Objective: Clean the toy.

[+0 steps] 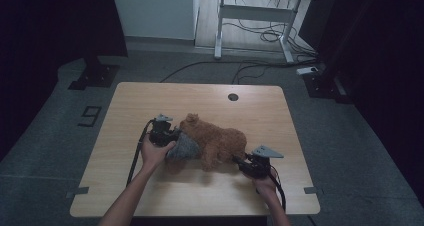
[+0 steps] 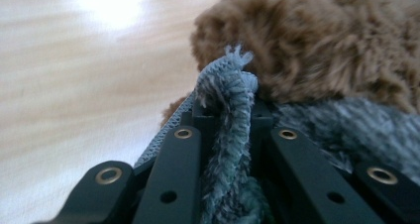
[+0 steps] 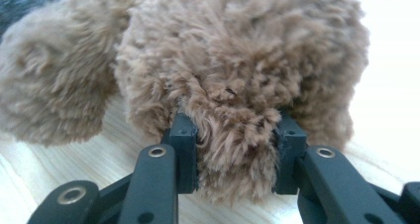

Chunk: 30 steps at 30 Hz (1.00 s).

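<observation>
A brown plush bear (image 1: 216, 140) lies on the wooden table (image 1: 150, 101), partly wearing a grey knitted garment (image 1: 184, 148) at its left side. My left gripper (image 1: 172, 135) is shut on a bunched fold of that grey knit (image 2: 229, 100), right against the brown fur (image 2: 317, 40). My right gripper (image 1: 239, 161) is closed around a fluffy limb of the bear (image 3: 233, 135), fur bulging between its two jaws. The bear's body (image 3: 237, 50) rises just beyond them.
A round cable hole (image 1: 233, 97) sits near the table's far edge. Beyond the table stand a white desk frame (image 1: 260, 21) with cables on the floor and dark stands at both sides. Bare tabletop lies left, front and far right.
</observation>
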Available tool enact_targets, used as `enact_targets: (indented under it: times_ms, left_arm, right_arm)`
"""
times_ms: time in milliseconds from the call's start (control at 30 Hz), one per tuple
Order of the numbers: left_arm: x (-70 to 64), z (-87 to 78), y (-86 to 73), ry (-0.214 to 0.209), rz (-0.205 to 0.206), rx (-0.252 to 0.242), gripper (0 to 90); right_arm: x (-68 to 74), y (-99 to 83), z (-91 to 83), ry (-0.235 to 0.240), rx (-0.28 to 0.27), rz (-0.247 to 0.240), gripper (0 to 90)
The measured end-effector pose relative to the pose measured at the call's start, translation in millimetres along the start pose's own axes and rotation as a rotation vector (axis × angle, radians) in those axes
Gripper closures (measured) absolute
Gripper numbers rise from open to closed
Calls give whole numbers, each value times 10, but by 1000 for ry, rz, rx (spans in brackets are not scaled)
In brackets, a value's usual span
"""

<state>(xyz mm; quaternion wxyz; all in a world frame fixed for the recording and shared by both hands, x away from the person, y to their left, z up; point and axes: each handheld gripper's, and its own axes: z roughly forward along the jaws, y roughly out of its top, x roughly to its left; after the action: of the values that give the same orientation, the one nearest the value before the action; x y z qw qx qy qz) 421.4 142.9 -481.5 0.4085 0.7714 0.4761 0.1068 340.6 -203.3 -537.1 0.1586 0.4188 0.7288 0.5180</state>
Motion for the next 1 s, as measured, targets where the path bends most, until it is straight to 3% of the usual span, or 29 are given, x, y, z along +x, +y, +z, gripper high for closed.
enact_targets:
  times_ms: [100,133,233,333,433,533,567,667,767,833,900,1000]
  left_arm:
    - [0,105,125,7,3,-6,807]
    - [4,143,164,14,5,-9,807]
    - [47,210,223,20,-5,-7,806]
    - [114,123,223,1,-22,-24,802]
    - [129,-93,263,-31,-18,-106,799]
    - [1,-258,385,-56,28,-159,799]
    - [-107,-299,462,-65,66,-169,798]
    - [-333,-291,595,-82,133,-171,796]
    - [-581,-176,723,-84,195,-165,794]
    - [-678,-82,766,-80,213,-151,789]
    - [-730,46,791,-71,219,-113,777]
    - [-681,223,751,-4,225,-54,769]
  right_arm:
    - [-3,22,35,-24,-14,-32,636]
    - [-40,56,86,-62,-31,-49,634]
    - [-115,91,136,-87,-44,-37,633]
    - [-178,105,130,-81,-36,-27,628]
    - [-176,65,75,-73,-18,-47,615]
    - [-152,45,49,-72,-6,-53,607]
    - [-138,43,36,-74,2,-58,605]
    - [-95,19,1,-68,12,-64,604]
    - [-99,-9,-18,-58,16,-59,603]
    - [-101,-23,-27,-54,18,-55,604]
    - [-108,-32,-35,-53,23,-55,605]
    - [-121,-36,-40,-54,25,-50,610]
